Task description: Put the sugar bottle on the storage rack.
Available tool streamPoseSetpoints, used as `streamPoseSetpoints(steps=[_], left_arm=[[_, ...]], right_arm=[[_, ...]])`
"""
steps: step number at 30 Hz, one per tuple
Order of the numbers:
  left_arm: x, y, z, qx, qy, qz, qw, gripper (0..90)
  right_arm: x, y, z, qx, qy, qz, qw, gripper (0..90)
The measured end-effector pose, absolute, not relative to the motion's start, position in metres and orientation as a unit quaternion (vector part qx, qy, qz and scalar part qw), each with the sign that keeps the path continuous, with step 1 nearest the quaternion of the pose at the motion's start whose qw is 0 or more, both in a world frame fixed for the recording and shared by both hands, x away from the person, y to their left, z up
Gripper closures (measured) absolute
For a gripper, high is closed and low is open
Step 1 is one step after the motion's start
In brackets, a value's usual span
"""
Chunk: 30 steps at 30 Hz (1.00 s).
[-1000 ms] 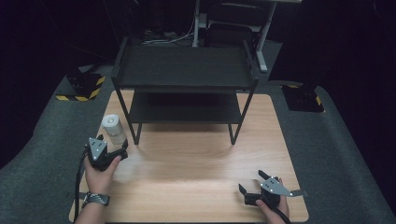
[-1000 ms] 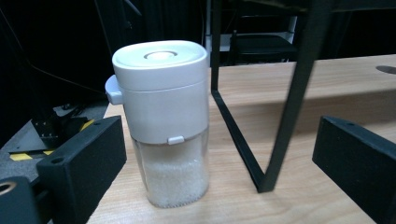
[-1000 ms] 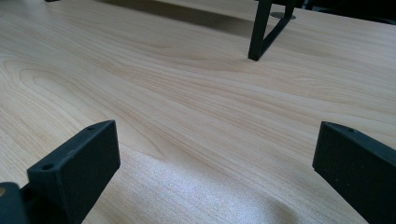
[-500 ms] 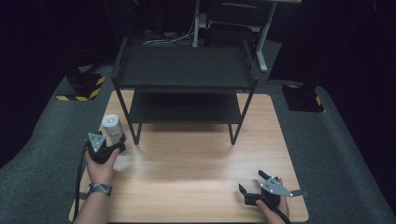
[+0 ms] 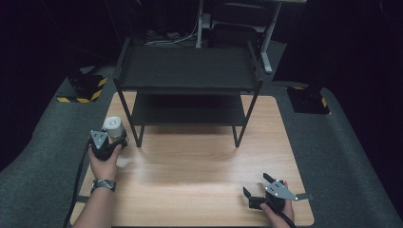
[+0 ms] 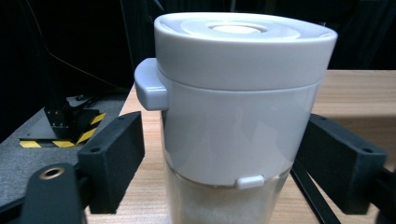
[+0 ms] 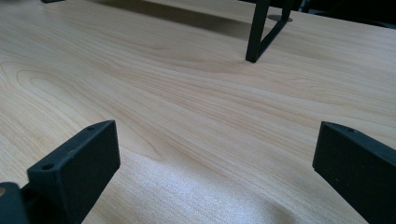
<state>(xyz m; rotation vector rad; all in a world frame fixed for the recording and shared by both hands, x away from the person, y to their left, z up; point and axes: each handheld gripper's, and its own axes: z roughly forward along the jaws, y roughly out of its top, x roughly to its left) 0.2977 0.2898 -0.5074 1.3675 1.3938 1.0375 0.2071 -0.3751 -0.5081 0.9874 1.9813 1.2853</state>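
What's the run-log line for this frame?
left gripper: jaws closing around white jar, gap left | right gripper: open, idle | shelf rack: empty

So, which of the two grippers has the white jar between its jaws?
The left gripper: the white jar stands between its jaws, which have just been closing. The right gripper has only bare table between its open jaws.

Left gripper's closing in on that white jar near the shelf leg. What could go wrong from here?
1. The left gripper has just been closing with the jar between its fingers; the left one looks apart from the wall, so uneven contact might push or tip the jar.
2. The fingers sit at the seam between white sleeve and clear base; a squeeze there may slip.
3. The jar stands close to the shelf leg; lifting could knock it.
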Motion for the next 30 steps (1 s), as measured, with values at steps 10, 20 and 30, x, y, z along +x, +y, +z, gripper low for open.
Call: streamPoseSetpoints(steps=[10, 20, 30], left_arm=[[0.3032, 0.2834, -0.5132, 0.533, 0.569, 0.429, 0.457, 26.3], [0.3024, 0.2839, -0.5162, 0.539, 0.556, 0.439, 0.456, 29.4], [0.2966, 0.288, -0.5161, 0.558, 0.535, 0.44, 0.458, 29.7]], right_arm=[[0.2065, -0.3745, -0.5083, 0.371, 0.741, 0.481, 0.289, 0.3], [0.2062, -0.3741, -0.5085, 0.371, 0.74, 0.48, 0.29, 0.3], [0.2061, -0.3745, -0.5089, 0.371, 0.739, 0.482, 0.29, 0.3]])
